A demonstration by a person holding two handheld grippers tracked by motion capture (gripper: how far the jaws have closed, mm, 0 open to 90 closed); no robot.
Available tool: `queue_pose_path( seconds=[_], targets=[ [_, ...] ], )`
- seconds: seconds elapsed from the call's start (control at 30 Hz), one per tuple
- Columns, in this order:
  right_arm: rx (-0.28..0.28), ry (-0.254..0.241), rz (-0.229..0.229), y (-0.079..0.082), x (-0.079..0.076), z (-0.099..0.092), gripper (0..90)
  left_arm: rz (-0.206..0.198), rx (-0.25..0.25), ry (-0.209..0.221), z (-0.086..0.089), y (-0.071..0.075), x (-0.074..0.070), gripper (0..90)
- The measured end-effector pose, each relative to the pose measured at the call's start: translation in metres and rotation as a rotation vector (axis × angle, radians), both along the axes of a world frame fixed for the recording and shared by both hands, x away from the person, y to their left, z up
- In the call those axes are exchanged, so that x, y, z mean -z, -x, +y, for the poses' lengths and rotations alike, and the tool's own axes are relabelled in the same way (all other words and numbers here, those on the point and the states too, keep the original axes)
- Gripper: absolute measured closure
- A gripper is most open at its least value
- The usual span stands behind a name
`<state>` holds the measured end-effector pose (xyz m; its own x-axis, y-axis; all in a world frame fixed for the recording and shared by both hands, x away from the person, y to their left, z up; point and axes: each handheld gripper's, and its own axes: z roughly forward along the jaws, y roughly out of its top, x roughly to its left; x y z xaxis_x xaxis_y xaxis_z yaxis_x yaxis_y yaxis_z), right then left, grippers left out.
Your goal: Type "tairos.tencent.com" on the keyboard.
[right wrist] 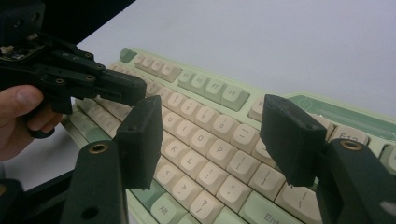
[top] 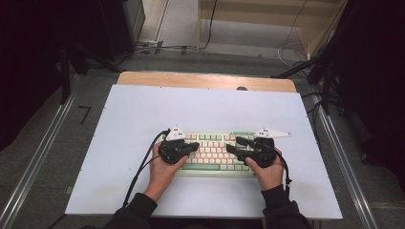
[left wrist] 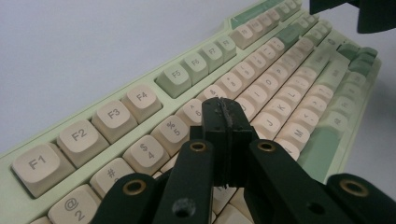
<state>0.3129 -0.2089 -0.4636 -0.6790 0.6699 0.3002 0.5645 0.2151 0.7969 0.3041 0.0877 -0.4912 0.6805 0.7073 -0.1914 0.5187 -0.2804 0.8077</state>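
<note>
The pale green keyboard (top: pixel 217 151) lies flat near the middle of the white table (top: pixel 143 114), toward the near edge. It looks rigid and light, its loose-fitting keycaps best pressed from above. The left gripper (left wrist: pixel 223 116) hovers pinched together, empty; the right gripper (right wrist: pixel 212 135) stands apart over the keys. Hands hide both keyboard ends
</note>
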Motion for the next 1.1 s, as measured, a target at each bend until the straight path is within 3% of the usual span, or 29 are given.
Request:
queue_pose_path(
  seconds=[0.13,0.67,0.73,0.83,0.9,1.0,1.1],
  targets=[
    [0.001,0.003,0.006,-0.001,0.002,0.000,37.2,0.017,0.000,-0.025,0.000,-0.002,0.002,90.0],
    [-0.001,0.001,0.008,-0.001,0.002,0.000,37.2,0.028,-0.002,-0.025,-0.003,-0.004,0.001,90.0],
    [-0.001,-0.002,0.006,-0.001,0.002,0.001,37.2,0.034,0.001,-0.047,-0.005,-0.005,0.003,90.0],
    [-0.004,0.007,0.010,-0.001,0.003,0.001,37.2,0.038,0.009,-0.018,-0.004,-0.004,0.001,90.0],
    [-0.003,0.004,0.009,-0.001,0.003,0.001,37.2,0.031,0.011,0.027,-0.002,-0.003,-0.004,90.0],
    [-0.002,0.002,0.007,-0.001,0.002,0.000,37.2,0.014,0.016,0.079,0.005,0.002,-0.014,81.3],
    [0.002,0.003,0.011,-0.001,0.003,0.000,37.2,-0.004,-0.002,0.091,0.016,0.007,-0.021,61.9]
  ],
)
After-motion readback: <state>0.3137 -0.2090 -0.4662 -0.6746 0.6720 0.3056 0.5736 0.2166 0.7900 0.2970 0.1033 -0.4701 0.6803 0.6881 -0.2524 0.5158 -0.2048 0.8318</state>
